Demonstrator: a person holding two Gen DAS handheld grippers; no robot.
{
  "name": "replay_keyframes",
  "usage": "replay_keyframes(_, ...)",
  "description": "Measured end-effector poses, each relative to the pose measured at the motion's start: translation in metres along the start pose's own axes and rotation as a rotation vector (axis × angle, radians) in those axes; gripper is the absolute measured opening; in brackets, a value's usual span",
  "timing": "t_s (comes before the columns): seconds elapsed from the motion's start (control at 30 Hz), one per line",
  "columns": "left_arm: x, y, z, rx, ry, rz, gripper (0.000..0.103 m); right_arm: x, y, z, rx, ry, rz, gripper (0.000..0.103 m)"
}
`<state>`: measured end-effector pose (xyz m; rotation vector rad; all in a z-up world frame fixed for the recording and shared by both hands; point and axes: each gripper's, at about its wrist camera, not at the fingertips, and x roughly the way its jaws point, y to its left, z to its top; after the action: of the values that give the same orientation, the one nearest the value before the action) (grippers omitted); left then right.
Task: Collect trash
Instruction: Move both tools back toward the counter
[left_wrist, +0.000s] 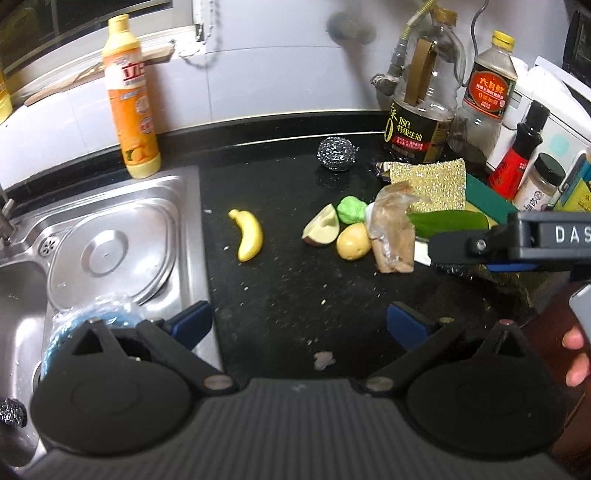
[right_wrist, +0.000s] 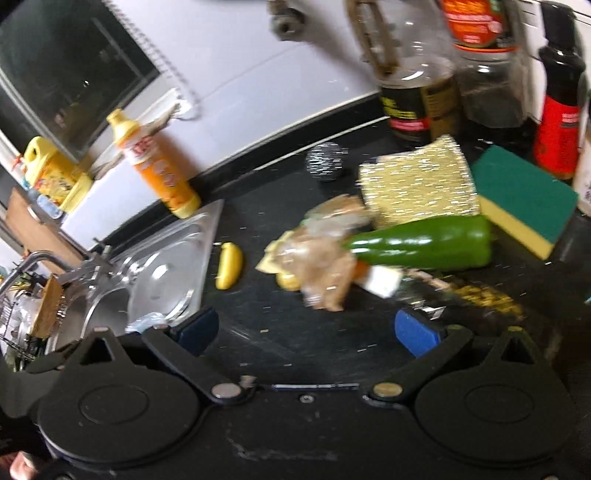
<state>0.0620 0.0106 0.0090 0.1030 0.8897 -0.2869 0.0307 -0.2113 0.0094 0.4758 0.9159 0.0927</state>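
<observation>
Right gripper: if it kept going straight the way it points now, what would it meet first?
Probably the crumpled plastic bag, which lies ahead of the open right gripper with bare black counter between. The green pepper sits just right of it. Depth is uncertain.

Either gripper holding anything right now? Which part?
Nothing held. Left gripper and right gripper are both open above the black counter, nothing between their pads.

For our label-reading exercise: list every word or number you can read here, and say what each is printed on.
"180" and "特级生抽": black label of the big clear soy sauce bottle.
"六月鲜": red label of the yellow-capped clear bottle.
"立": orange dish soap bottle; remainder blurred.
"DAS": dark body of the right hand-held gripper, cut off by the frame.
Small jar, red sauce bottle labels: unreadable.
</observation>
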Motion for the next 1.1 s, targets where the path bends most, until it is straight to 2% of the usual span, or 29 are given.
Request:
replay_keyframes(0.17,0.012,-0.025,0.018,0.048,-0.006,0.019,0.103,0.001,-0.033,0.013,0.011,-0.004,-0.049,0.103)
replay_keyframes(0.37,0.038,-0.060,0.035,0.143,0.001,0.038,0.103,0.001,-0.077,0.017,0.085,-0.008,-0.055,0.103)
replay_keyframes(0.57,0.069,-0.083,0.052,0.217,0.020,0.054,0.103,-0.003,-0.109,0.020,0.124,-0.023,-0.040,0.096)
replay_keyframes(0.7,0.084,-0.090,0.056,0.231,0.032,0.057,0.102,-0.001,-0.118,0.019,0.120,-0.017,-0.023,0.090)
replay_keyframes(0.87,0.095,-0.095,0.057,0.241,0.040,0.060,0.096,0.007,-0.123,0.018,0.115,0.008,-0.020,0.084)
replay_keyframes(1.0,0.098,-0.094,0.057,0.231,0.038,0.055,0.094,0.013,-0.122,0.019,0.111,0.016,-0.023,0.084)
replay_keyframes(1.1,0.099,-0.092,0.057,0.225,0.035,0.048,0.087,0.018,-0.119,0.020,0.100,0.025,-0.021,0.084)
